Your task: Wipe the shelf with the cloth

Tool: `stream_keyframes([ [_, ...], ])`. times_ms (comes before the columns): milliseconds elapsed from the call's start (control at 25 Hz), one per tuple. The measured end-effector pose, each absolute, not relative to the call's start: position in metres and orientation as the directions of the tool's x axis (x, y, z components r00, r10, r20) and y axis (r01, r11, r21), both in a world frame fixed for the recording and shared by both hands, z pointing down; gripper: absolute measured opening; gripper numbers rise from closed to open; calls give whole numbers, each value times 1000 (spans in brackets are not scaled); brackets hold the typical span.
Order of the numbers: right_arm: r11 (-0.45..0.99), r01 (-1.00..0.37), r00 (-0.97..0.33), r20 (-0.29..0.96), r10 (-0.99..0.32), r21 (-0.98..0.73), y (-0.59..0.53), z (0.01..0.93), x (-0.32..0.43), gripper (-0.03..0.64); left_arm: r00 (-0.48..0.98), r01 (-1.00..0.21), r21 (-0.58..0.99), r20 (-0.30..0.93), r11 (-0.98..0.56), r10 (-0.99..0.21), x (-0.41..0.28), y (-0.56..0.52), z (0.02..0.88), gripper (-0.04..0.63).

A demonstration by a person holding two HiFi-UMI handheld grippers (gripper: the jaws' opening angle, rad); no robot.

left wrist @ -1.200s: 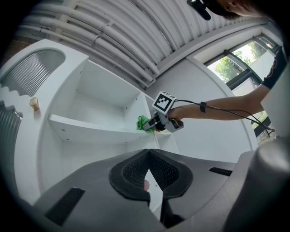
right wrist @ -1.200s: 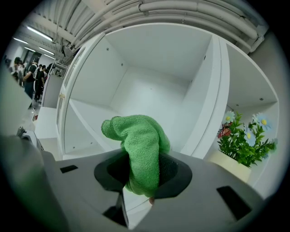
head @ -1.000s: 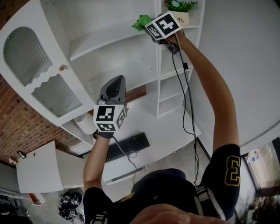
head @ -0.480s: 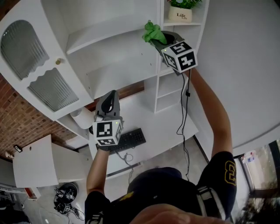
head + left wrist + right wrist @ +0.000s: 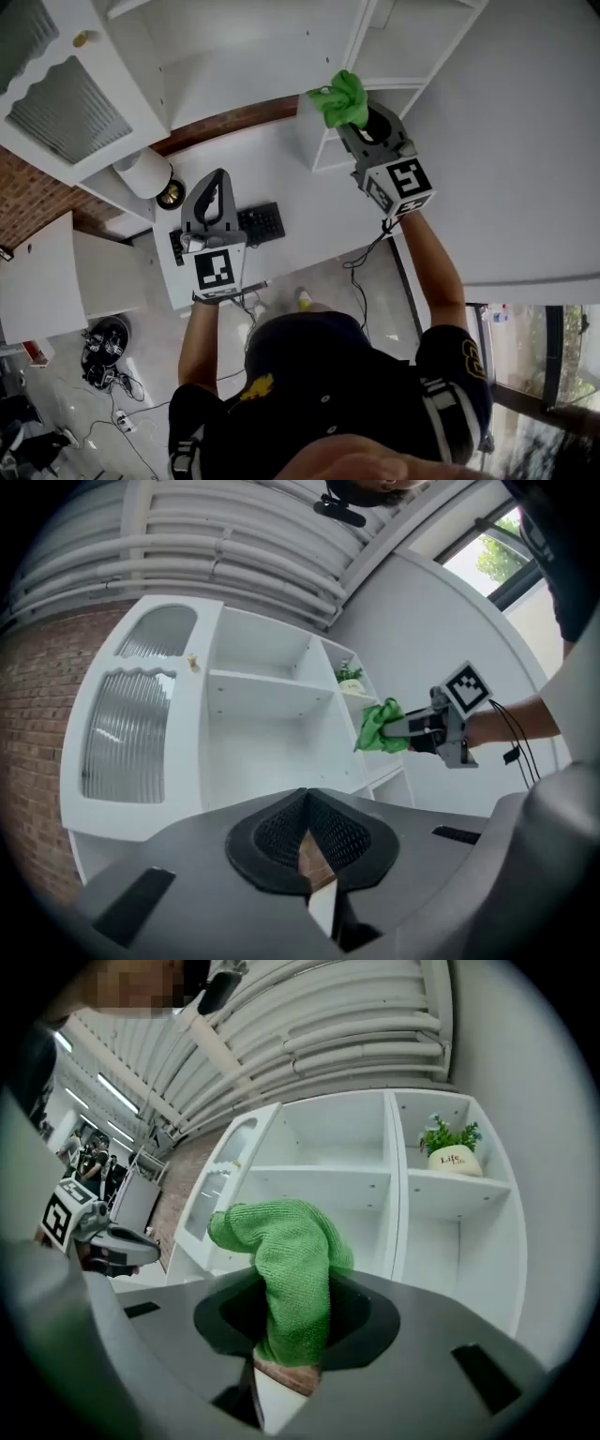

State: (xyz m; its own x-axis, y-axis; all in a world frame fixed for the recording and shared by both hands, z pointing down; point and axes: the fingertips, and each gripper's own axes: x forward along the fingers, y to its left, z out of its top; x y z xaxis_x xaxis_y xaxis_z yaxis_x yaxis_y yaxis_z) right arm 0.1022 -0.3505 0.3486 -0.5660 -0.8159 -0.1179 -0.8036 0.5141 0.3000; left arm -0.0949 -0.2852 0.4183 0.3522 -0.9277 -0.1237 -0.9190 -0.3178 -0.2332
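I'm clenching one crumpled green microfibre cloth (image 5: 342, 97) in my right gripper (image 5: 362, 119) before the white shelf unit (image 5: 379, 1181); my left gripper (image 5: 214, 185) is hanging with jaws pressed together, empty.

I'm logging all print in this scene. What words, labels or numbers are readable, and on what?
"Life": on the white plant pot; the smaller line under it is too small to read.
Yellow figure on the person's sleeve: too skewed to read.
Keyboard keys: too small to read.
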Motion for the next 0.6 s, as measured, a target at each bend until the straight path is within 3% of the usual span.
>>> stream_keyframes([
  [280,496,-763,-592,-142,-793,415,-317,408,81,130,273,-950,-192,-128,-247,-953,-104,-271,437,18],
  [600,514,-834,-540,-104,-836,201,-296,465,107,130,234,-961,-156,-29,-226,-972,-112,-254,493,18],
])
